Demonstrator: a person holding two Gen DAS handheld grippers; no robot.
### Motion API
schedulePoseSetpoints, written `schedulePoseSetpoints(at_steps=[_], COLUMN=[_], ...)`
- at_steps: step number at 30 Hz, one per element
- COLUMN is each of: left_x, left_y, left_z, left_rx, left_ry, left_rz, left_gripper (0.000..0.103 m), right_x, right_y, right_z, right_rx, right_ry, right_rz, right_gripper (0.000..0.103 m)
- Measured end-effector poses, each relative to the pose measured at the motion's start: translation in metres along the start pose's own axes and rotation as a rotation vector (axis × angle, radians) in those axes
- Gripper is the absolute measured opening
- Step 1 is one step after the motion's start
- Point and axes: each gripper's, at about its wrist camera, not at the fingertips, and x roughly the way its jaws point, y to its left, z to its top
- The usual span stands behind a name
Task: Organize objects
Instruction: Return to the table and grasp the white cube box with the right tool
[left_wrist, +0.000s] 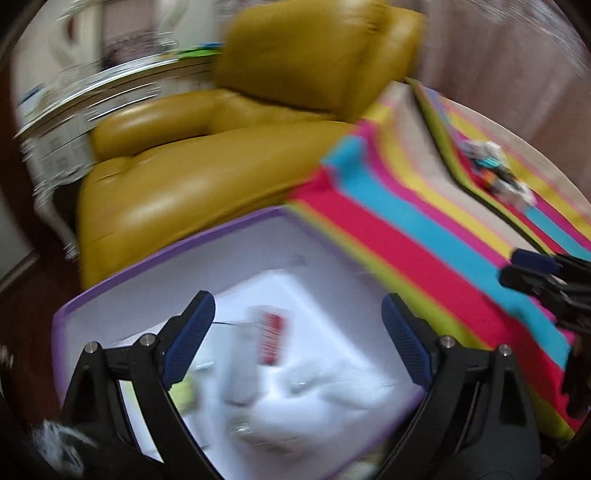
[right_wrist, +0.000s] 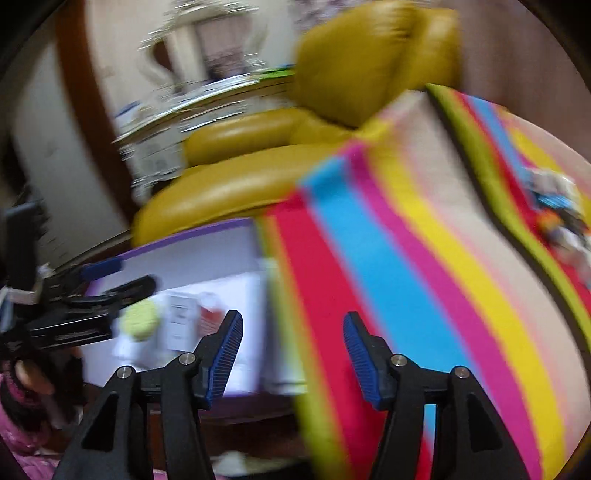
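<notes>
Both claws gape empty — left claw over the purple-rimmed bin, right claw beside it — so steady up, then approach the small pile on the striped cloth.

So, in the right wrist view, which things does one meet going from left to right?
Left gripper → purple-rimmed bin → mustard armchair → striped cloth → small pile of items, too blurred to identify.

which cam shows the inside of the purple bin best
The left wrist view: the left gripper hangs open right over the purple bin, so its blurred contents fill the foreground. The right wrist view catches only part of it, off to the side.
</notes>
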Motion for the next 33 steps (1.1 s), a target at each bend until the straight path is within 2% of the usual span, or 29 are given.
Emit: schedulePoseSetpoints(at_steps=[3,6,9,12,15,18,21,25,33], left_x=[0.025,0.058,0.096,0.122,0.146,0.163,0.181,0.18,0.183], left_y=[-0.068,-0.137,-0.199,-0.246,-0.277,-0.293,-0.29,-0.284,-0.296], left_z=[0.018,0.032,0.05,0.066,0.077,0.08,0.083,0.081,0.077], left_rx=[0.129,0.236,0.288,0.3,0.346,0.383,0.342,0.309,0.363], left_ry=[0.02,0.036,0.074,0.071,0.056,0.079,0.167,0.175,0.19], left_rz=[-0.108,-0.185,-0.251,-0.288,-0.261,-0.242,-0.291,-0.346,-0.301], left_gripper=[0.094,0.094,0.094,0.094,0.094,0.094,0.094,0.098,0.102], right_x=[-0.015,-0.027,-0.038,-0.047,-0.049,-0.048,-0.039,-0.016,0.03], right_y=[-0.063,-0.122,-0.176,-0.223,-0.267,-0.298,-0.321,-0.351,-0.398], right_z=[-0.015,-0.031,-0.051,-0.066,-0.075,-0.073,-0.06,-0.032,0.025], right_rx=[0.118,0.213,0.292,0.368,0.433,0.441,0.417,0.41,0.411], right_ry=[-0.004,0.02,0.033,0.044,0.056,0.044,0.045,0.039,0.037], right_rz=[-0.156,-0.306,-0.405,-0.47,-0.507,-0.536,-0.542,-0.543,-0.551], right_gripper=[0.058,0.058,0.058,0.058,0.058,0.059,0.059,0.061,0.066])
